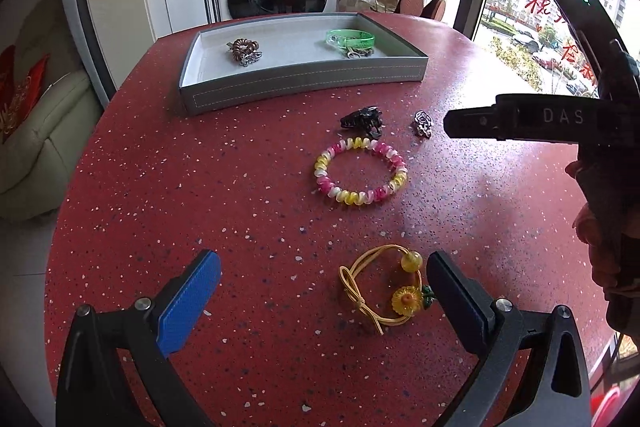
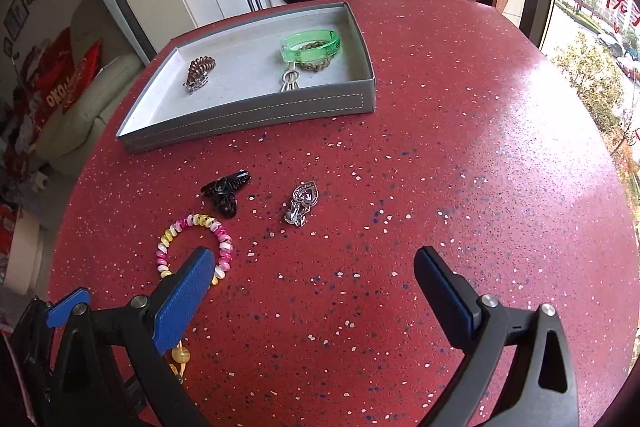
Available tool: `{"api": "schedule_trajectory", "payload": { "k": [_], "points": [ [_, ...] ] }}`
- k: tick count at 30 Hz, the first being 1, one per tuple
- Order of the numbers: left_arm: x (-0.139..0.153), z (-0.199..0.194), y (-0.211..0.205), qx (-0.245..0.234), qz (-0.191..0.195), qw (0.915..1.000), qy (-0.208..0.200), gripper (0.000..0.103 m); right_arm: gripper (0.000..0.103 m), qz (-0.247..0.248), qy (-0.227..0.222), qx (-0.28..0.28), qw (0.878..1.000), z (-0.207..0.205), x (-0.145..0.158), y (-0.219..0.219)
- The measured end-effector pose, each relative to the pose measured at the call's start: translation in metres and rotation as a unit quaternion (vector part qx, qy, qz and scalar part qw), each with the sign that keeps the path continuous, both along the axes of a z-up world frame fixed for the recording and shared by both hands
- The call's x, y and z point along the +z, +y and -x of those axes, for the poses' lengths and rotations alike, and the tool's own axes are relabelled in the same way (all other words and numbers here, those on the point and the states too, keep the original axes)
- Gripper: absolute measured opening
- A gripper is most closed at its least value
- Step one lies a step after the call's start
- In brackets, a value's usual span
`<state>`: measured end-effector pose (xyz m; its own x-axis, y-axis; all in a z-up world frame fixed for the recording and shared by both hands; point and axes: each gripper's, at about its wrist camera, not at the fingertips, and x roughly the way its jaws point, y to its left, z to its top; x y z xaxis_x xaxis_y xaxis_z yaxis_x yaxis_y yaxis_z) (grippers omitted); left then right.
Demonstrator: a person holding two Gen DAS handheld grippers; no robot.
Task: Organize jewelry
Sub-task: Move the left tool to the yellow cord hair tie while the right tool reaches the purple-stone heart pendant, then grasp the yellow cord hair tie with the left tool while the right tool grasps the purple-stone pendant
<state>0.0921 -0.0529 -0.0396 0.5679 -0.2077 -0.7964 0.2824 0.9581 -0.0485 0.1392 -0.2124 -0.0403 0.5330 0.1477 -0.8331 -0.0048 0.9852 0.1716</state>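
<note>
Both grippers stand wide open and empty over the red table [image 1: 200,187]: the left gripper [image 1: 324,283] has the yellow cord bracelet [image 1: 384,287] just inside its right finger, while the right gripper [image 2: 316,275] points toward the silver clip [image 2: 302,203]. The left looks set to pick up the bracelet, so it should centre on the cord and sink until the pads flank the beads before closing. The tray [image 1: 304,83], well beyond, already holds a few pieces.
</note>
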Motion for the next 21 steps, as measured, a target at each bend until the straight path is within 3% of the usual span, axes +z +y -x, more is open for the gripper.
{"api": "schedule_trajectory", "payload": {
  "k": [3,10,12,15,20,21],
  "points": [
    [-0.004,0.002,-0.007,-0.005,-0.005,1.0000,0.004,0.103,0.094,0.007,0.001,0.004,1.000,-0.006,-0.003,0.004],
    [-0.012,0.005,-0.023,-0.002,-0.025,0.9996,0.012,0.103,0.074,0.008,0.013,-0.004,1.000,-0.024,-0.015,0.005],
    [-0.015,0.007,-0.027,-0.002,-0.035,0.9993,0.014,0.097,0.070,0.011,0.015,-0.004,1.000,-0.027,-0.019,0.007],
    [-0.017,0.011,-0.031,-0.003,-0.041,0.9991,0.013,0.096,0.066,0.031,0.007,-0.001,0.999,-0.030,-0.021,0.013],
    [-0.016,0.014,-0.034,-0.012,-0.038,0.9991,0.014,0.088,0.048,0.081,-0.005,0.011,0.997,-0.030,-0.023,0.028],
    [-0.015,0.016,-0.034,-0.015,-0.039,0.9990,0.013,0.086,0.040,0.082,-0.009,0.016,0.996,-0.029,-0.023,0.029]
  ]
}}
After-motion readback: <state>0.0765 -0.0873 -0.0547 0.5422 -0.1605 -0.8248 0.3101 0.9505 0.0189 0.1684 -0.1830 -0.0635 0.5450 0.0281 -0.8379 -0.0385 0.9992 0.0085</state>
